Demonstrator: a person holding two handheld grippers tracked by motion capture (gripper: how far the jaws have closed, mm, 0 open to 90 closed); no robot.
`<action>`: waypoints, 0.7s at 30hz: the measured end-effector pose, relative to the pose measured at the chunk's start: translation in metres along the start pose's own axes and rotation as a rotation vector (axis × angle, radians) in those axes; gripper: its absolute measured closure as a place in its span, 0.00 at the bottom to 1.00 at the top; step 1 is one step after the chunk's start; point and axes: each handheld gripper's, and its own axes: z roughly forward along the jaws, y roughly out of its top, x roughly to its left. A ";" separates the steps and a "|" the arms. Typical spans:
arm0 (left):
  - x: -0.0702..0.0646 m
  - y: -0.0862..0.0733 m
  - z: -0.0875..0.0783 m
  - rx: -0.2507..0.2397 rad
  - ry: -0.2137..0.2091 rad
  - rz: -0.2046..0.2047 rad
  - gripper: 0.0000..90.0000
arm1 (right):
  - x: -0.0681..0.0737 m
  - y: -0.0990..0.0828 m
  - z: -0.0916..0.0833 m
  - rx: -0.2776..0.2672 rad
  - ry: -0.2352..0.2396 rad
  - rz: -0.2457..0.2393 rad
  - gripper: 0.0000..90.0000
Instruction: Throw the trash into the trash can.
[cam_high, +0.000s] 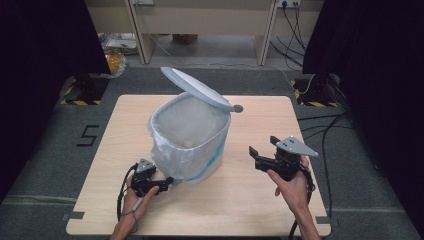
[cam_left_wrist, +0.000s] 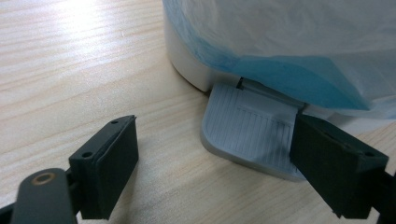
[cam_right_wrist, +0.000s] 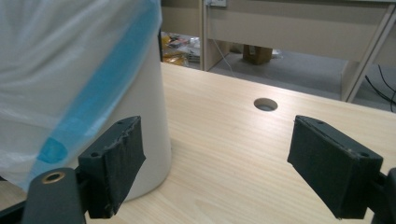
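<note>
A white pedal bin (cam_high: 192, 140) stands mid-table, lined with a white and blue plastic bag (cam_high: 172, 150), its lid (cam_high: 197, 89) tilted up and open. My left gripper (cam_high: 167, 184) lies low at the bin's near-left foot. In the left gripper view it (cam_left_wrist: 212, 135) is open, and one jaw lies on the edge of the grey ribbed pedal (cam_left_wrist: 247, 128). Nothing is clamped. My right gripper (cam_high: 263, 145) hovers to the right of the bin, open, with bare table between its jaws (cam_right_wrist: 217, 128). The bin's wall (cam_right_wrist: 149, 116) stands just past one jaw.
The wooden table (cam_high: 125, 125) has a round cable hole (cam_high: 238, 108) behind the bin, also visible in the right gripper view (cam_right_wrist: 265, 104). Cables trail on the floor at the right (cam_high: 330, 130). A desk frame stands beyond the table's far edge (cam_high: 200, 30).
</note>
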 end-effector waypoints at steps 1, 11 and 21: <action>0.000 0.000 0.000 0.000 0.000 0.000 0.16 | -0.001 -0.003 0.000 0.005 -0.006 0.005 0.19; 0.000 0.000 0.000 0.000 -0.001 0.001 0.16 | -0.006 -0.037 0.007 0.046 -0.021 0.051 0.18; 0.000 0.000 0.000 0.000 -0.002 0.000 0.16 | -0.012 -0.068 0.013 0.100 -0.064 0.065 0.18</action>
